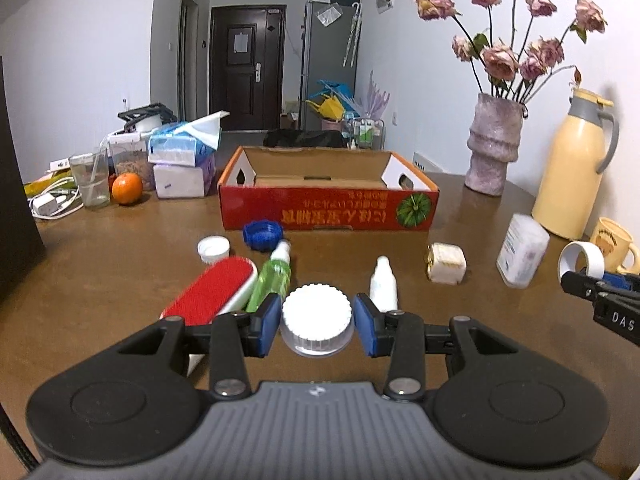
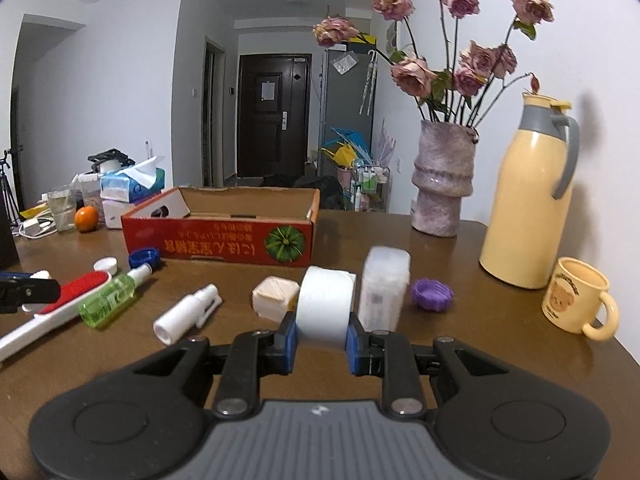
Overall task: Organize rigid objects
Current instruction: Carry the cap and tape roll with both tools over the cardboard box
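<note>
My left gripper (image 1: 317, 325) is shut on a white ribbed jar lid (image 1: 317, 314), held just above the brown table (image 1: 120, 264). My right gripper (image 2: 321, 336) is shut on a white tape roll (image 2: 324, 307); the roll also shows in the left wrist view (image 1: 581, 260). Beyond both stands an open red cardboard box (image 1: 328, 210), also in the right wrist view (image 2: 218, 238). Loose on the table lie a red lint brush (image 1: 216, 294), a green spray bottle (image 1: 274, 276), a white spray bottle (image 2: 186, 314), a blue cap (image 1: 262, 235), a small white cap (image 1: 213, 248), a cream square case (image 2: 275, 298), a clear plastic box (image 2: 384, 294) and a purple cap (image 2: 432, 294).
A vase of dried roses (image 2: 442, 184), a yellow thermos jug (image 2: 528, 200) and a yellow mug (image 2: 578, 296) stand at the right. Tissue packs (image 1: 182, 160), a glass (image 1: 90, 180), an orange (image 1: 127, 188) and cables (image 1: 52, 204) crowd the far left.
</note>
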`<state>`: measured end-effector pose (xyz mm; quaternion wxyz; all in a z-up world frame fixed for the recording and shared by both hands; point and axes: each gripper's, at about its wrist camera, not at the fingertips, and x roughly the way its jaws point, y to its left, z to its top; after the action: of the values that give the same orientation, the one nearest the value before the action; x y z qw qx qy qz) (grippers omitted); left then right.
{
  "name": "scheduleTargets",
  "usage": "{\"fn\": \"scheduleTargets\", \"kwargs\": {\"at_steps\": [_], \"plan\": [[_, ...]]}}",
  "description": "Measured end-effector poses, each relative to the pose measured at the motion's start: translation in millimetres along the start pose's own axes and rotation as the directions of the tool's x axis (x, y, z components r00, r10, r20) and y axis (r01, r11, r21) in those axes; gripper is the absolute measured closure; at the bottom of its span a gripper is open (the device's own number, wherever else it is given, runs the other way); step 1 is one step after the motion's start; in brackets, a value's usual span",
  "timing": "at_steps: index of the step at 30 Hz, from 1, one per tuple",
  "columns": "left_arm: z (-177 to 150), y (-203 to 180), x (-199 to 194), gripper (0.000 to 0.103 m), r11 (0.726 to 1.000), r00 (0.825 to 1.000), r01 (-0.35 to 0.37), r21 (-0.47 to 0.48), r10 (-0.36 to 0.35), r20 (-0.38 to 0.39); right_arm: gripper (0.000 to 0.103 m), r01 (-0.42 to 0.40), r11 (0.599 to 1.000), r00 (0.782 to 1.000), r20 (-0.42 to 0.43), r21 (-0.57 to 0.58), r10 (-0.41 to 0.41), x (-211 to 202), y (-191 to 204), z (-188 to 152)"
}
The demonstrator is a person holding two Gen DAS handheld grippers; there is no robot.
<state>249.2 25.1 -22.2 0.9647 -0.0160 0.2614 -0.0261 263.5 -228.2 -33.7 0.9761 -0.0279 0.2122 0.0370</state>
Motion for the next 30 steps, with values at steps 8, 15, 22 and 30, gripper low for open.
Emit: {"fn": "scheduleTargets", "kwargs": {"at_steps": [8, 15, 22, 30], "plan": [[31.1, 1.7, 15.7, 0.062, 1.0, 0.999, 0.005, -0.014, -0.004, 0.042, 0.08, -0.019, 1.0, 1.0, 0.023, -0.012, 0.019, 21.5, 16.3, 25.7], [54.0, -2.1, 35.5, 0.062, 1.0, 0.998, 0.001, -0.017, 0.0, 0.062, 0.08, -0.033, 0.999, 0.998, 0.048, -0.019, 0.034, 41.3, 27.3, 46.0], [74.6, -2.7, 59.8, 0.062, 1.0, 0.998, -0.019, -0.025, 0.021, 0.067, 0.08, -0.053, 0.998, 0.996, 0.071, -0.017, 0.054, 62.6, 37.7, 66.2], [103.2, -2.5, 89.5, 0.062, 0.998, 0.996, -0.036, -0.05, 0.04, 0.083, 0.08, -0.064, 0.998, 0.994, 0.088, -0.001, 0.064, 94.1, 45.1, 86.0]]}}
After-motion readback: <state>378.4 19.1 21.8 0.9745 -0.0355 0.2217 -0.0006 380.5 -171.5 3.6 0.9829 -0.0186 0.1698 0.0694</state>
